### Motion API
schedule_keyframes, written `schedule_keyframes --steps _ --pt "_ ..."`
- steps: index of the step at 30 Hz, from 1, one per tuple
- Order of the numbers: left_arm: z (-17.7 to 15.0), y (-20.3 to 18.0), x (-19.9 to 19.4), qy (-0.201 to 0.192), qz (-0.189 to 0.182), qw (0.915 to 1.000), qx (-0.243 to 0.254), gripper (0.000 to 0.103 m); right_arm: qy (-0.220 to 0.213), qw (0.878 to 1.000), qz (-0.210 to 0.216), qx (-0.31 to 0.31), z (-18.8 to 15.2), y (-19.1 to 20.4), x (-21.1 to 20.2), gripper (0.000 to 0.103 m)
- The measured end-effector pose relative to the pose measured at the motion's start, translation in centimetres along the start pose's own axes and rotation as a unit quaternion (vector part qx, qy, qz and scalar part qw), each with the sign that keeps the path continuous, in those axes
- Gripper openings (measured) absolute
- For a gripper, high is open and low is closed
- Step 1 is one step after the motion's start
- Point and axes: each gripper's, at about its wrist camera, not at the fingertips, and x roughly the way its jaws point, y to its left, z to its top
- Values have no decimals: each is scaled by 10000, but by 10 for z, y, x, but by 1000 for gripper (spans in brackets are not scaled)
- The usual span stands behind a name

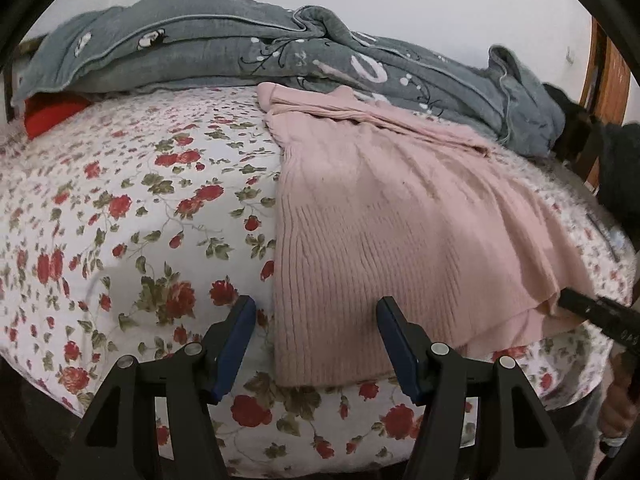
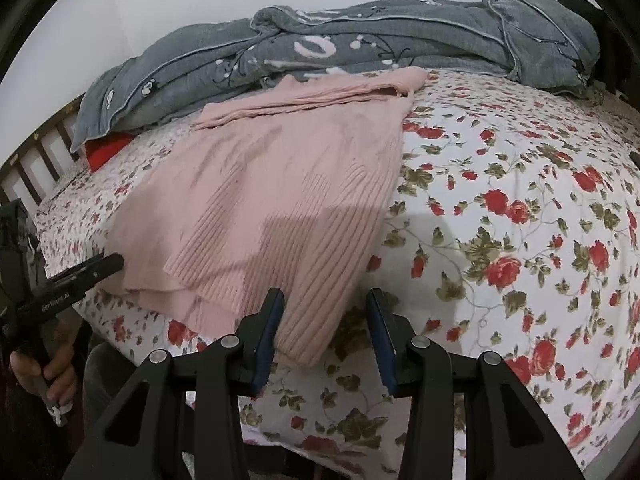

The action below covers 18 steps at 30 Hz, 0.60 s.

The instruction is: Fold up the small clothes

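A pink ribbed knit sweater (image 1: 392,232) lies flat on the floral bedsheet (image 1: 120,208), hem toward me, a sleeve folded across its far end. My left gripper (image 1: 316,316) is open, its jaws straddling the sweater's near left corner just above it. In the right wrist view the sweater (image 2: 280,184) lies left of centre. My right gripper (image 2: 324,312) is open over the sweater's near right corner. The other gripper's black fingers show at the sweater's hem edge in each view (image 1: 584,308) (image 2: 96,268).
A crumpled grey quilt (image 1: 248,48) is piled along the far side of the bed, also in the right wrist view (image 2: 360,48). A red cloth (image 1: 52,112) sticks out under it. A wooden bed rail (image 2: 36,160) runs on the left.
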Motion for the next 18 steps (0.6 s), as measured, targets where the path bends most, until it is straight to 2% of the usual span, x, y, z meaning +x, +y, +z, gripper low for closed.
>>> schedule_keyframes --steps 1,3,4,6,7,12,15,18 --pt "0 -2 0 0 56 10000 15 60 -5 10000 29 77 1 -1 2 42" --pt "0 -6 0 -33 44 10000 27 48 -30 9999 50 136 1 -2 3 42" --pt "1 -7 -1 -34 29 10000 36 41 -76 9999 21 129 0 -3 2 39" --pt "4 -9 -1 -19 -44 10000 37 20 -116 9999 -30 105 -1 -4 1 22" --pt "5 -9 -2 -11 -114 9999 21 10 -132 9998 35 125 -1 -6 -1 7" --pt "11 14 -31 -412 -690 9959 -407 9 -613 9971 308 341 -1 -22 -30 5" --pt "9 29 -32 -321 -716 9951 -602 9 -734 9949 452 528 -1 -38 -40 5" --pt "4 40 -22 -147 -538 9953 -794 7 -524 9956 398 661 -4 -46 -30 5"
